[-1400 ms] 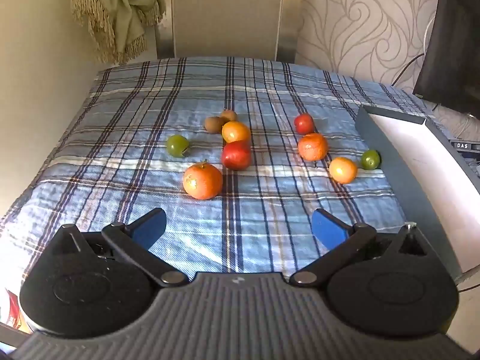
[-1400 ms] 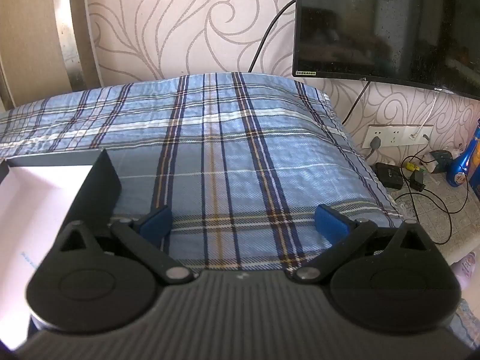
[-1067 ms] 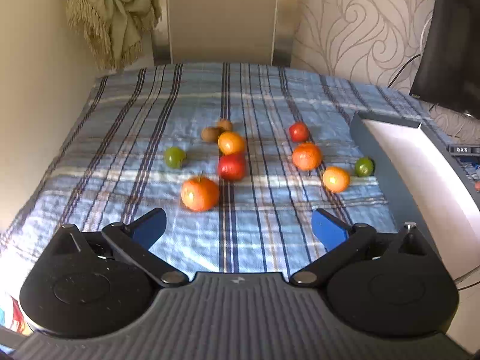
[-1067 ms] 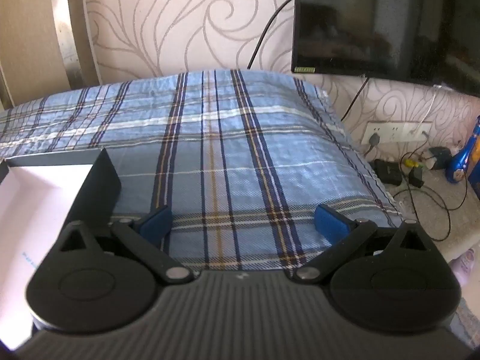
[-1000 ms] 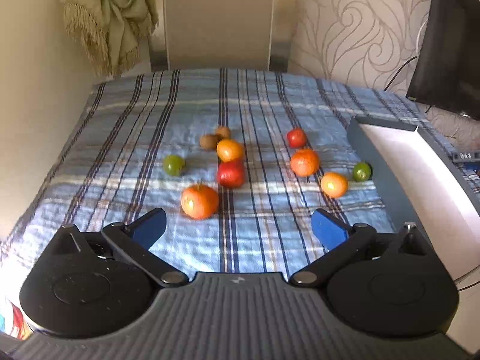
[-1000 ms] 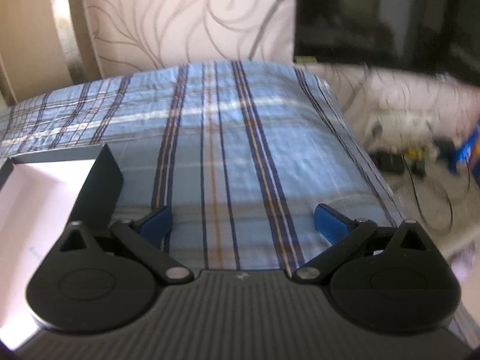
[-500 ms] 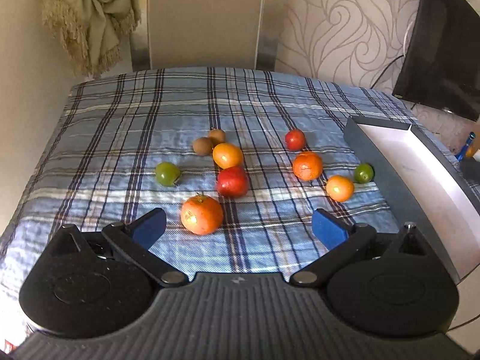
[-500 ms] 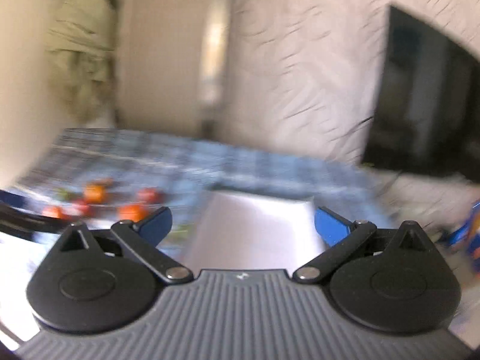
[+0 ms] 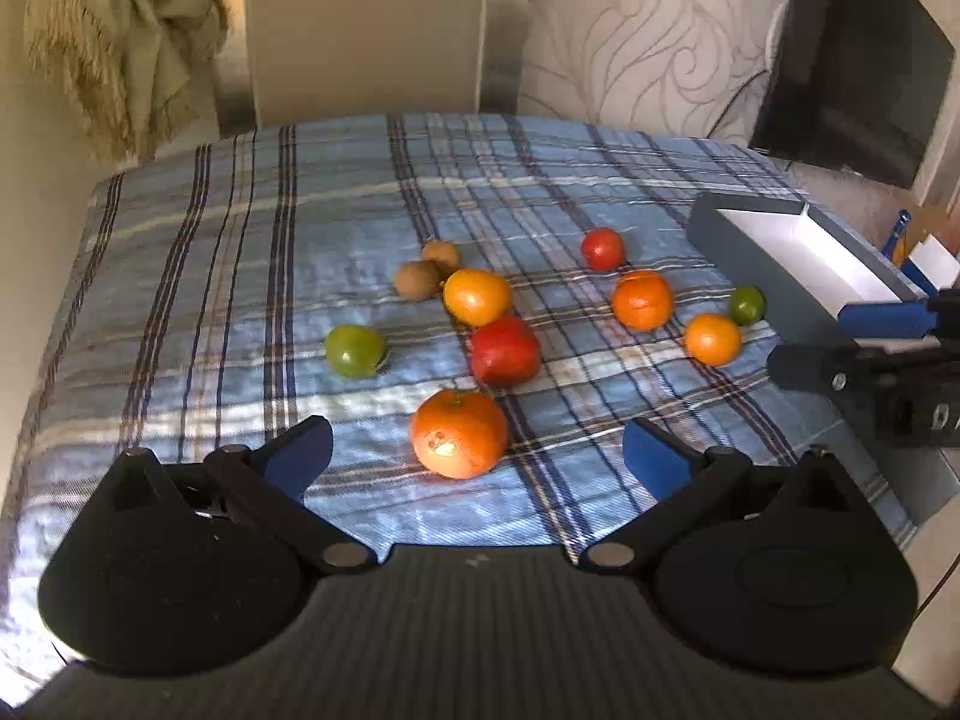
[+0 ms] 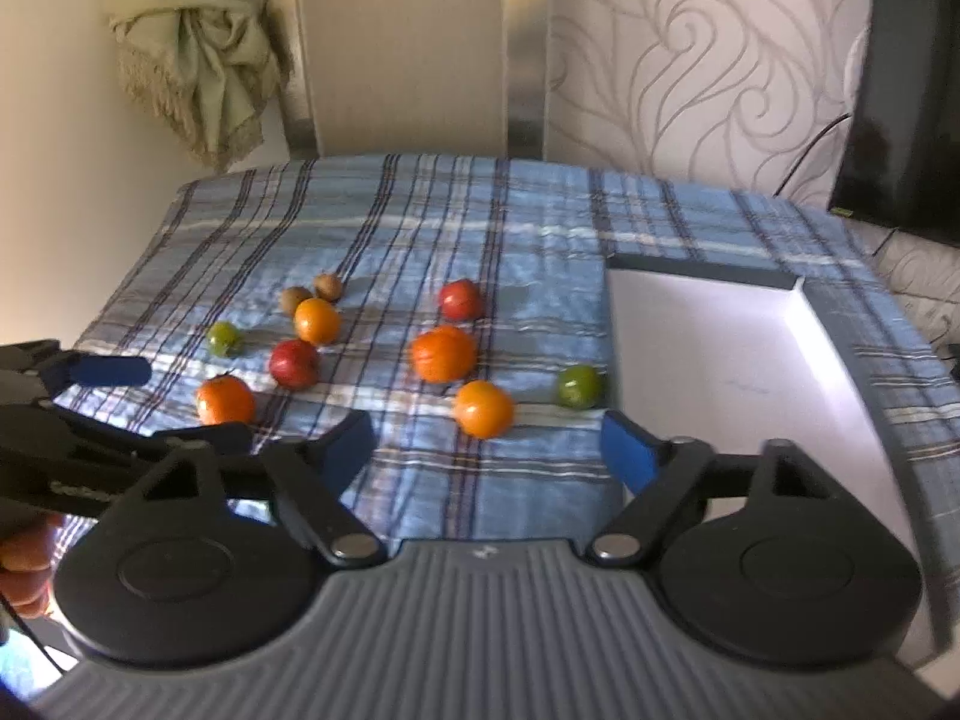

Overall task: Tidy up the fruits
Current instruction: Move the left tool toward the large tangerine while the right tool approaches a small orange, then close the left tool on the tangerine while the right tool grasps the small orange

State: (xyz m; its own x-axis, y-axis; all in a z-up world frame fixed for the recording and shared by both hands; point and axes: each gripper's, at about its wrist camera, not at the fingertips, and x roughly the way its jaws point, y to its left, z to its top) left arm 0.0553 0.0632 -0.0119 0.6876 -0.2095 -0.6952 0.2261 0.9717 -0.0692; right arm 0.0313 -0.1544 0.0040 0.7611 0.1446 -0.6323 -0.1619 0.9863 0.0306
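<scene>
Several fruits lie loose on the blue plaid cloth [image 9: 240,276]. A large orange [image 9: 459,433] lies between my open left gripper's [image 9: 477,459] blue pads, just ahead of them. Beyond are a red apple [image 9: 504,350], a yellow-orange fruit [image 9: 477,297], two kiwis [image 9: 417,279], a green fruit [image 9: 354,350], a red tomato [image 9: 602,248] and more oranges [image 9: 642,299]. My open, empty right gripper [image 10: 489,450] hovers near a small orange [image 10: 483,408] and a green fruit [image 10: 578,386]. A dark box with white inside [image 10: 720,348] stands at the right.
A black monitor [image 10: 912,90] hangs at the right wall. A fringed green cloth [image 10: 192,42] hangs at the back left. The table's left edge runs by a cream wall. My right gripper shows in the left wrist view [image 9: 864,354], my left in the right wrist view [image 10: 120,414].
My right gripper has swung left from the empty right side of the table and now faces the fruits and the box. My left gripper has moved closer to the large orange.
</scene>
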